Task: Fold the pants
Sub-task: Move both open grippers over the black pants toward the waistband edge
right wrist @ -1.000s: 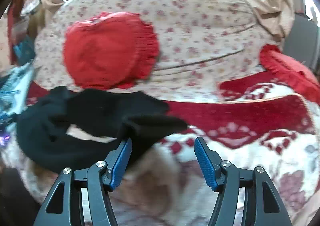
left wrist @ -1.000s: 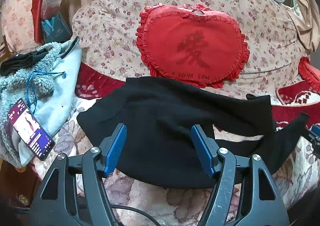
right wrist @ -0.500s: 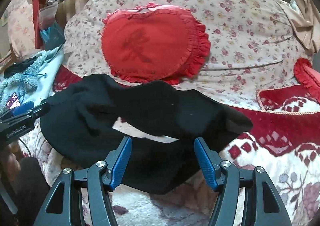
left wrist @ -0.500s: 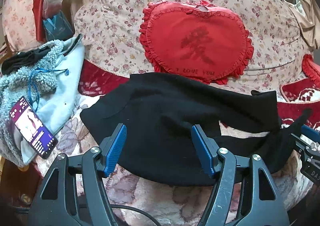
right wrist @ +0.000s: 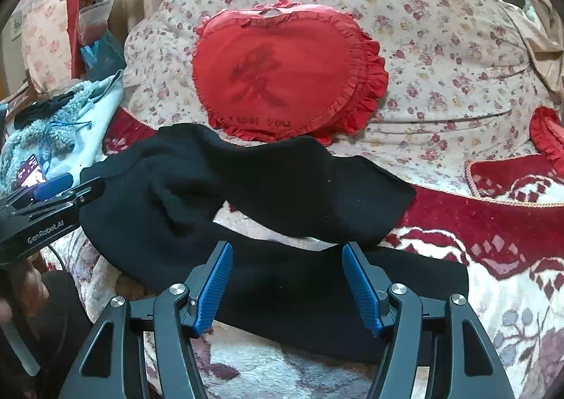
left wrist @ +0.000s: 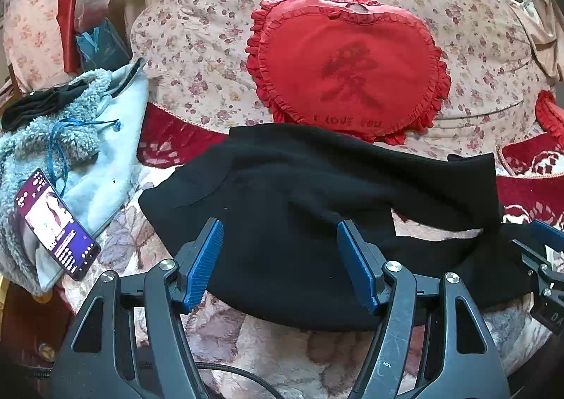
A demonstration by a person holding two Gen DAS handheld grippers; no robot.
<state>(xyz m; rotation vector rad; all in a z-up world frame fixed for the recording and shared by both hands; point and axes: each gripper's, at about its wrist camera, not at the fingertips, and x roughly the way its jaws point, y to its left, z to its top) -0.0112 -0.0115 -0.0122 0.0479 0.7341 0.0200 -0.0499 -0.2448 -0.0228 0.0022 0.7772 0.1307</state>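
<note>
Black pants (left wrist: 299, 194) lie crumpled across the flowered blanket, with one leg doubled back over the other (right wrist: 310, 194). My left gripper (left wrist: 280, 240) hovers open just above the wide near part of the pants, nothing between its blue pads. My right gripper (right wrist: 286, 258) is open too, over the lower leg near its front edge, and its pads do not press the cloth. Each gripper shows in the other's view: the right gripper (left wrist: 543, 247) at the far right edge, the left gripper (right wrist: 70, 192) at the left beside the pants.
A red heart pillow (left wrist: 349, 71) leans on a flowered bolster (left wrist: 197, 56) just behind the pants. A grey fleece jacket (left wrist: 88, 138) with a lit phone (left wrist: 53, 222) on it lies at the left. A second red pillow (right wrist: 546, 134) sits far right.
My right gripper has swung left, from beside the leg end to over the pants legs. The left gripper has hardly moved. Both stay open.
</note>
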